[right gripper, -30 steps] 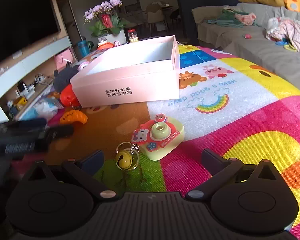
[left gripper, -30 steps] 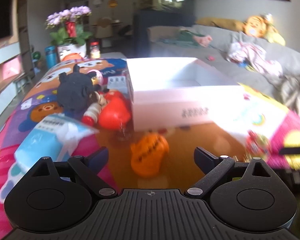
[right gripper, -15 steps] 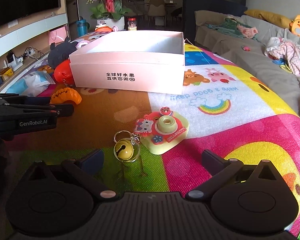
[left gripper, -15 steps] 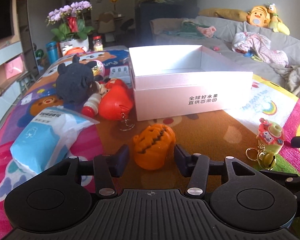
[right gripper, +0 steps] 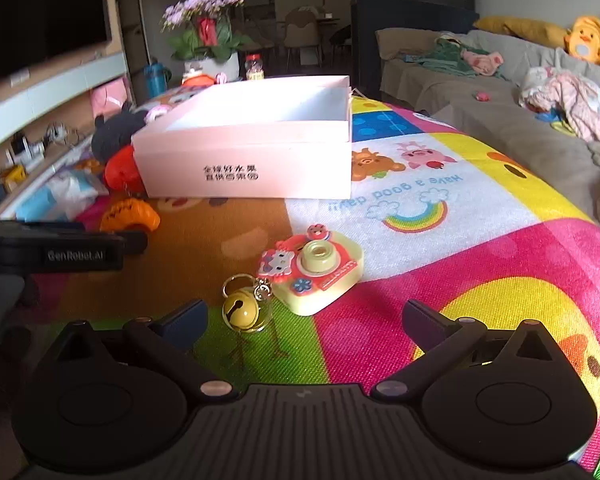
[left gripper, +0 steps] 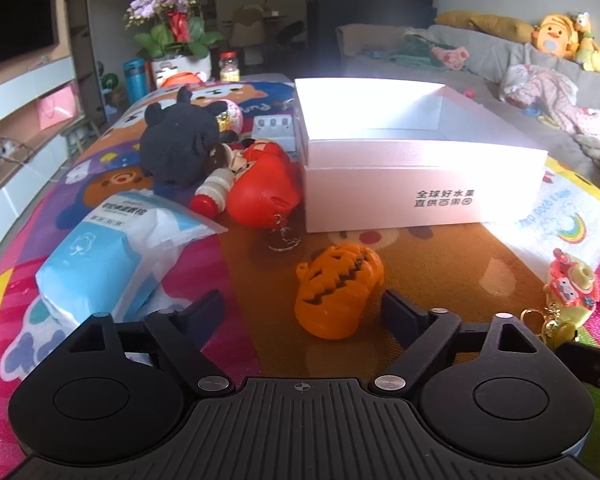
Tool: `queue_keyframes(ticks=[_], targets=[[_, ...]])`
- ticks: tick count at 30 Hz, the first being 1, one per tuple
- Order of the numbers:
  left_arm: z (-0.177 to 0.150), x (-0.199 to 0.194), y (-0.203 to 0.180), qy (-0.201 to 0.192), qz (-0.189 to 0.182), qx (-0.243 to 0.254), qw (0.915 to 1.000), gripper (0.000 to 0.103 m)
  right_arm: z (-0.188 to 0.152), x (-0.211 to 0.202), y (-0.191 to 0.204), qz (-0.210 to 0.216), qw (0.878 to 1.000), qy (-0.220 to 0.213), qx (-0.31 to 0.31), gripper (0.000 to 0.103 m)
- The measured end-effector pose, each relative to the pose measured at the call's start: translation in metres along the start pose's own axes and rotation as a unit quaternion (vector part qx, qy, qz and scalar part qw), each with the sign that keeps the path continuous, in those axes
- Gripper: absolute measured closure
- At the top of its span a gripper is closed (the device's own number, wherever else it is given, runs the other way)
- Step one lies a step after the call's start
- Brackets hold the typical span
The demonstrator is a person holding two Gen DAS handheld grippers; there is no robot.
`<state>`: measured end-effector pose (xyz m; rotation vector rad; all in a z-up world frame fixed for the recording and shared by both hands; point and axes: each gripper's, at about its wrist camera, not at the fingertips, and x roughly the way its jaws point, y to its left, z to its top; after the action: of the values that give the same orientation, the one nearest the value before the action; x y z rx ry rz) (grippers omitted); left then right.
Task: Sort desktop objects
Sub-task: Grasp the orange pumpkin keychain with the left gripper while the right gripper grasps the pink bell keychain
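Jaws of the left gripper [left gripper: 302, 310] are opening around the orange plastic pumpkin toy [left gripper: 338, 290], which lies on the colourful play mat [left gripper: 440, 256] before the pink cardboard box [left gripper: 420, 184]. The right gripper [right gripper: 304, 322] is spread wide and grips nothing, with the yellow bell keychain [right gripper: 242, 310] just ahead of it.

A potted orchid [left gripper: 176, 28] stands beyond the mat; plush toys [left gripper: 556, 36] sit on the sofa [left gripper: 496, 56].

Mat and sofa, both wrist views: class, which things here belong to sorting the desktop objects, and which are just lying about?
Part of the job:
white box
orange pumpkin toy
toy camera keychain with bell
red figure toy
black plush
blue tissue pack

Just lying about:
flower pot
clothes on the sofa
duck plush
blue bottle
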<state>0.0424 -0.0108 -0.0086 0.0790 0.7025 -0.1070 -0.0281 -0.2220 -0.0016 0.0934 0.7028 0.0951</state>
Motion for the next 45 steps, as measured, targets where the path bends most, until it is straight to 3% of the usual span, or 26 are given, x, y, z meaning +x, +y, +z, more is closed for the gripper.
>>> queue_keyframes(ticks=[4,15,19,24,29,32,36,38,40,41,45], targets=[[0.000,0.001,0.002,0.007,0.010,-0.012,0.9998,0.004,0.001,0.000,-0.007,0.011,1.000,0.000,0.026,0.000],[-0.006,-0.008,0.004,0.009,0.019,-0.022,0.9996,0.002,0.003,0.007,0.002,-0.003,1.000,0.021,-0.004,0.000],[-0.010,-0.016,0.001,0.012,-0.018,-0.003,0.9998,0.002,0.002,0.011,0.009,-0.021,0.999,0.031,-0.033,0.000],[-0.011,-0.020,-0.015,0.007,-0.071,0.056,0.9959,0.002,0.001,0.005,-0.002,0.006,1.000,0.019,-0.010,0.000],[-0.008,-0.021,-0.012,0.000,-0.128,0.035,0.9911,0.002,0.003,0.001,-0.010,0.029,0.999,0.010,0.013,0.000],[-0.007,-0.023,-0.009,-0.012,-0.126,0.055,0.9904,0.002,0.003,-0.005,-0.007,0.028,1.000,-0.004,-0.010,0.000],[-0.001,-0.011,-0.002,-0.020,-0.093,0.055,0.9940,0.002,0.008,-0.006,0.009,-0.008,0.995,-0.027,-0.101,0.000],[0.003,-0.006,0.002,-0.008,-0.114,0.038,0.9927,0.002,0.017,0.001,0.011,-0.004,0.995,-0.020,-0.098,0.000],[0.002,-0.009,0.004,-0.010,-0.136,0.032,0.9902,0.002,0.025,0.012,0.012,0.003,0.996,-0.003,-0.085,0.006],[0.001,-0.012,0.005,-0.011,-0.140,0.031,0.9896,0.002,0.027,0.020,0.014,0.005,0.996,0.009,-0.086,0.014],[-0.001,-0.022,0.009,-0.023,-0.127,0.039,0.9908,0.002,0.031,0.033,0.018,-0.002,0.996,0.025,-0.091,0.030]])
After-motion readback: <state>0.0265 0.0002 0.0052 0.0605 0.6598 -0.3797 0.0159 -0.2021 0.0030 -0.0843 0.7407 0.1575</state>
